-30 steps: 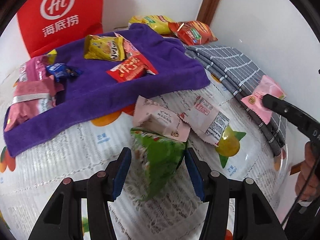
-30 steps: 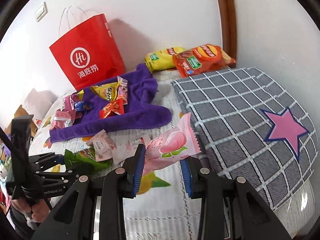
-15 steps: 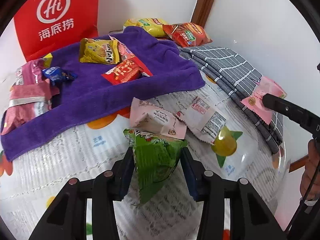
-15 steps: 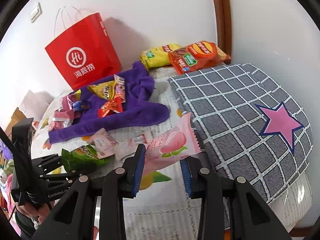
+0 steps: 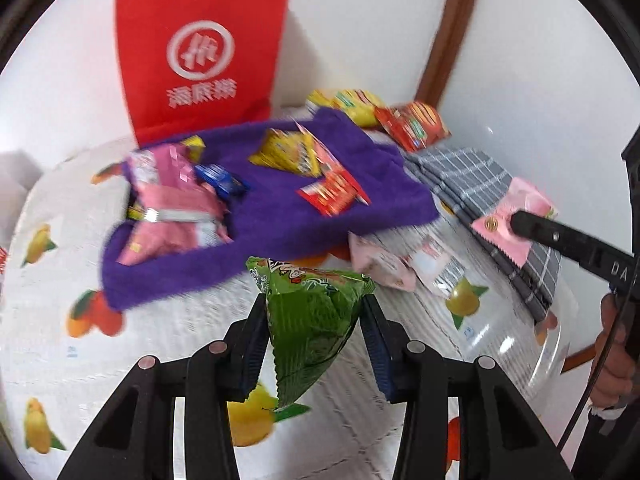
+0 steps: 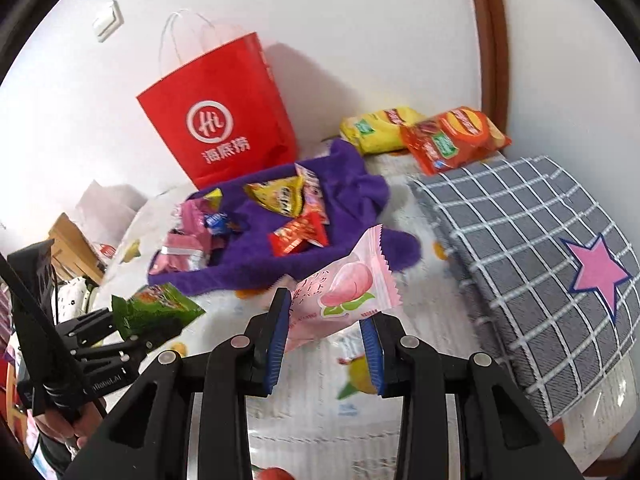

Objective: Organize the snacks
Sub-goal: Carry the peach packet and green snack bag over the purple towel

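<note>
Left tool [image 5: 314, 342] was clamped on the green snack bag [image 5: 310, 320], lifted clear of the fruit-print bed sheet [image 5: 60, 340]; right tool [image 6: 325, 334] gripped the pink peach packet [image 6: 344, 292] just short of the purple towel [image 6: 280, 252]. Judged step: carrying both toward that towel, where 5 or so snacks already sat. Next move called for lowering each onto bare purple, then releasing. Only the right view showed the pink star [image 6: 600, 272] on the grey cushion and the wall switch [image 6: 107, 21].

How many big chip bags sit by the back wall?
2: a yellow bag against the wall, and an orange bag just right of it, partly on the checked cloth. Others may be hidden.
</note>
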The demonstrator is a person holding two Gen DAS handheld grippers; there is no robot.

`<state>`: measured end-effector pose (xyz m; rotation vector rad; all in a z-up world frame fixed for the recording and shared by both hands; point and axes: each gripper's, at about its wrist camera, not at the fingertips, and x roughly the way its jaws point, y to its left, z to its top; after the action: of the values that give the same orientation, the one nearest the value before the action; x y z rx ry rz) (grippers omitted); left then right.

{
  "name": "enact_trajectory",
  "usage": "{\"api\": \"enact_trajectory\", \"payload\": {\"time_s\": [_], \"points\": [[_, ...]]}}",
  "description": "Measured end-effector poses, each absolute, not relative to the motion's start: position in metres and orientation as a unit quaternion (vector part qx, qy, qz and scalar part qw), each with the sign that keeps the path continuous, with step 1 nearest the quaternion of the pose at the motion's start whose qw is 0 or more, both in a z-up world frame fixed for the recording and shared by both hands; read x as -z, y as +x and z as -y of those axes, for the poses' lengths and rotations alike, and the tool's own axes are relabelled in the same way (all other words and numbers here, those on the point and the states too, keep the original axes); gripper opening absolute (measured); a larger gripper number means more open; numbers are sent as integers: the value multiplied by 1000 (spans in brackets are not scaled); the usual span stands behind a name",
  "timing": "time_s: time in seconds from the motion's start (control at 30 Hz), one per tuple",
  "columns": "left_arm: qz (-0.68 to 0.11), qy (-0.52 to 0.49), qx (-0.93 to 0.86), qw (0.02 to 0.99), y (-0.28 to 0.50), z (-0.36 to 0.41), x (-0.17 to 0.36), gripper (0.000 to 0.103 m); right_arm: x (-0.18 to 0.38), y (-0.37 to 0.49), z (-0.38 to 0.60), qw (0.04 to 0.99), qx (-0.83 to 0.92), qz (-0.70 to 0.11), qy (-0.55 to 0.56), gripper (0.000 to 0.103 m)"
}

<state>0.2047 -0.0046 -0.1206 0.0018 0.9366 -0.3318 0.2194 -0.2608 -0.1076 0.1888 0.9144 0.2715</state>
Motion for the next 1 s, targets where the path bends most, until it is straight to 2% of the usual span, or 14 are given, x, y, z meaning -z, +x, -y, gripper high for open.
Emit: {"api": "enact_trajectory", "payload": {"time_s": [0.5,1.0], "points": [[-406,-13,108,907,269,-33,60,43,79,279,216,890,-157,-417,96,35],[-386,-36,72,919,334,-39,52,43,82,365,186,883,-173,-427,92,35]]}}
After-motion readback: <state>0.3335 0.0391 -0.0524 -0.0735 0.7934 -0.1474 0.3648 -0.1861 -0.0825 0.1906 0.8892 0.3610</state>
